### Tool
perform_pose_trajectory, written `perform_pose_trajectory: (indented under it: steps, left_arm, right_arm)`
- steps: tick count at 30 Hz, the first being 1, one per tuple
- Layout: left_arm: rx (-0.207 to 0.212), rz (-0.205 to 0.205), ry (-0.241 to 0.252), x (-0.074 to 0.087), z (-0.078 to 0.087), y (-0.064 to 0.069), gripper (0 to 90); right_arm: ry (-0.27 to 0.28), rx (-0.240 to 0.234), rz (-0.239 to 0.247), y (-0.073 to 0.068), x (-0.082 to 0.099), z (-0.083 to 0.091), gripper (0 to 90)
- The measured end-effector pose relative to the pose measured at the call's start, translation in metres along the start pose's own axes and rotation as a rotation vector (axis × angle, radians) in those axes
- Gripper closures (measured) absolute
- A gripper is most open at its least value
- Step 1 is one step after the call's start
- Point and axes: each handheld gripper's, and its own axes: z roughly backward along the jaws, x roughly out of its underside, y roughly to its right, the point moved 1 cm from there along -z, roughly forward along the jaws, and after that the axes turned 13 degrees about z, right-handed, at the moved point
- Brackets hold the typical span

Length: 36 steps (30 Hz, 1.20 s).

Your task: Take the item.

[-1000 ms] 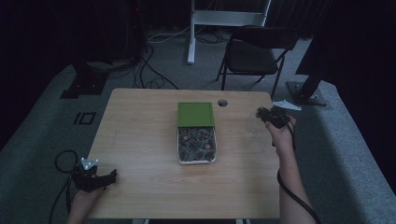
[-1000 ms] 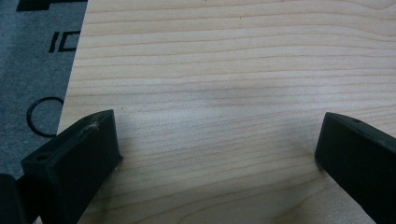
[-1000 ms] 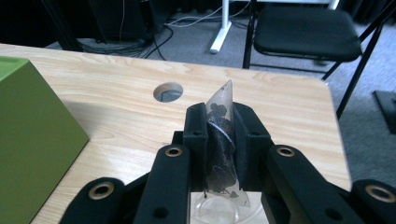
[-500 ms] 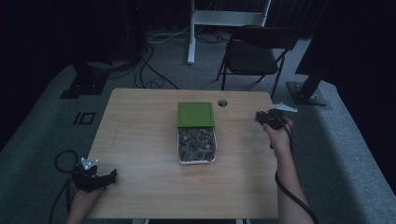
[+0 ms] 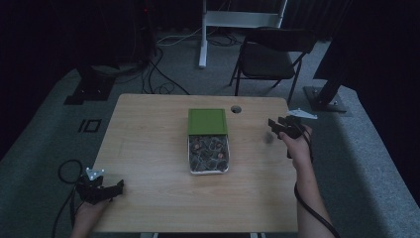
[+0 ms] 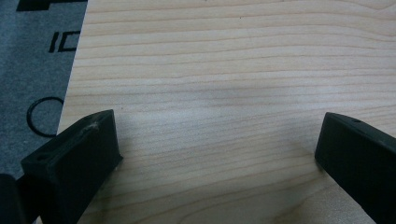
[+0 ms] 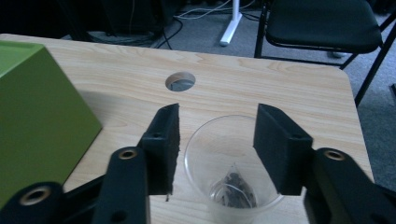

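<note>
One pale wooden counter carries one green rectangular box, one open metal tray of small dark items too blurred to count, and one clear plastic cup holding one tea bag. One black folding chair stands beyond.

R gripper w/ its hand sits a bit lower and nearer the person vs 1 s ago, drifting back along the table's right edge, jaws pointing left. L gripper edges slightly down/left at the near-left corner vs 1 s ago.
</note>
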Motion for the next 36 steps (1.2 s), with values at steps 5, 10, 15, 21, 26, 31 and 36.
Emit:
perform_pose_trajectory:
  steps: [5, 10, 15, 21, 26, 31, 36]
  left_arm:
    - [0.0, 0.0, 0.0, 0.0, 0.0, 0.0, 0.2]
    - [0.0, 0.0, 0.0, 0.0, 0.0, 0.0, 0.2]
    - [0.0, 0.0, 0.0, 0.0, 0.0, 0.0, 0.2]
    - [0.0, -0.001, 0.0, 0.0, 0.0, 0.0, 0.2]
    - [0.0, 0.0, 0.0, 0.0, 0.0, 0.0, 0.2]
    - [0.0, 0.0, 0.0, 0.0, 0.0, 0.0, 0.2]
    - [0.0, 0.0, 0.0, 0.0, 0.0, 0.0, 0.2]
  right_arm:
    - [-0.003, -0.023, 0.025, -0.002, 0.002, 0.005, 31.0]
    - [0.006, -0.024, -0.006, -0.004, 0.006, 0.009, 22.7]
    - [0.006, -0.008, -0.007, -0.005, 0.009, 0.012, 18.2]
    - [0.009, -0.007, 0.008, -0.006, 0.013, 0.015, 15.9]
    - [0.001, 0.002, 0.02, -0.009, 0.019, 0.018, 15.9]
    - [0.0, 0.004, 0.019, -0.01, 0.025, 0.022, 15.9]
    - [-0.006, 0.0, 0.024, -0.013, 0.034, 0.027, 14.2]
